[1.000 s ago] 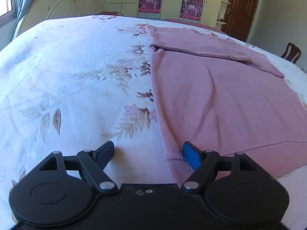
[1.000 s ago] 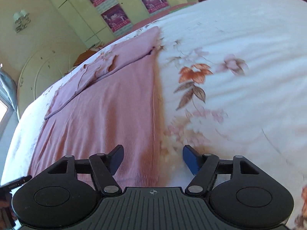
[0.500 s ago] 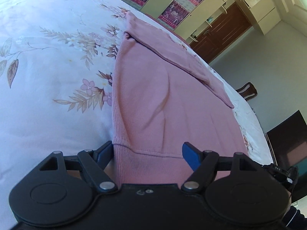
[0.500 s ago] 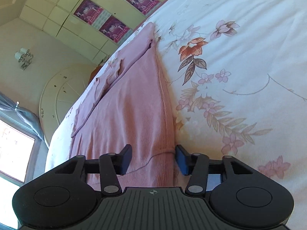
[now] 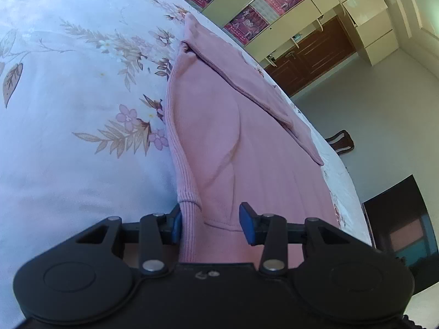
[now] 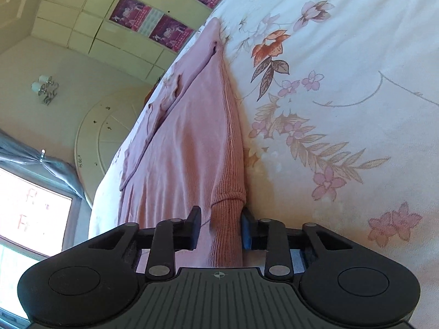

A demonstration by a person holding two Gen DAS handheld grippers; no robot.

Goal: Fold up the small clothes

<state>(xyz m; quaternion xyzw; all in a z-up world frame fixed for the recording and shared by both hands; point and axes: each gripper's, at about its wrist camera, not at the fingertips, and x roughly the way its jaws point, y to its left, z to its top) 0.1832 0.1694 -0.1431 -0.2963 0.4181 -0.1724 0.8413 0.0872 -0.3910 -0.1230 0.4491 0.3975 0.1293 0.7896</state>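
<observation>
Under both your grippers spreads the white bed cover printed with pink flowers and brown leaf sprays (image 5: pixel 82 87), and it fills the left wrist view from nine to twelve o'clock and the right wrist view from twelve to four o'clock (image 6: pixel 343 96). Lying flat on it is the pink ribbed knit garment (image 5: pixel 225 142), your task piece, running away from you toward the far end of the bed, with a folded-over flap across its far part; in the right wrist view the same garment (image 6: pixel 192 142) climbs from six toward eleven o'clock. Beyond the bed stand pale cream cabinet doors hung with magenta posters (image 5: pixel 247 22), a brown wooden door (image 5: pixel 315 54) at about one o'clock, and a dark wooden chair back (image 5: pixel 341 139) at three o'clock. In the right wrist view a cream round-topped headboard (image 6: pixel 109 137) sits at nine o'clock, with a bright window (image 6: pixel 30 219) and grey curtain below it. Your left gripper (image 5: pixel 210 223) is closing: its left pad touches the garment's ribbed hem corner, the right pad is not yet on the cloth. Your right gripper (image 6: pixel 221 229) is closing too, with the other ribbed hem corner bunched between its pads, the right one against it. Nothing blocks either hem corner.
</observation>
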